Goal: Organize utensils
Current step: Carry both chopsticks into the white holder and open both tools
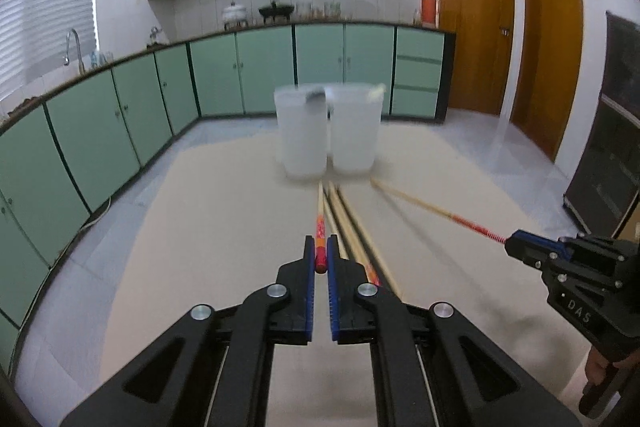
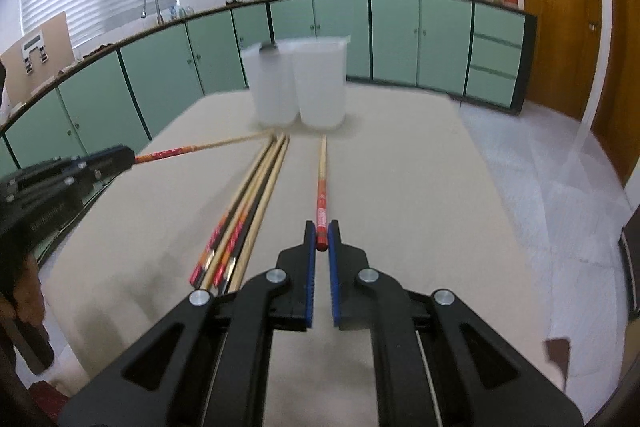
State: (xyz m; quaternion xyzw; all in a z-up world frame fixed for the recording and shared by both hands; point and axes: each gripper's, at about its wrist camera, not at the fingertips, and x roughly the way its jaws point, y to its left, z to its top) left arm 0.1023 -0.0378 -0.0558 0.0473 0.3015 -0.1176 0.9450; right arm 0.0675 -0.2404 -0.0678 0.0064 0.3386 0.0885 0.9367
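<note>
Each gripper holds one wooden chopstick with a red patterned end. My left gripper (image 1: 320, 251) is shut on the red end of its chopstick (image 1: 320, 211), which points at two translucent white cups (image 1: 304, 131). My right gripper (image 2: 322, 235) is shut on its chopstick (image 2: 322, 179). The right gripper also shows in the left wrist view (image 1: 516, 245), and the left gripper shows in the right wrist view (image 2: 128, 157). Several more chopsticks (image 2: 248, 203) lie in a bundle on the beige table between the two grippers. The cups (image 2: 320, 83) stand side by side behind them.
The beige table (image 2: 400, 187) ends at the far side behind the cups and on the right at a tiled floor (image 2: 540, 179). Green cabinets (image 1: 120, 115) run along the back and left. A dark object (image 1: 316, 95) sits in the left cup.
</note>
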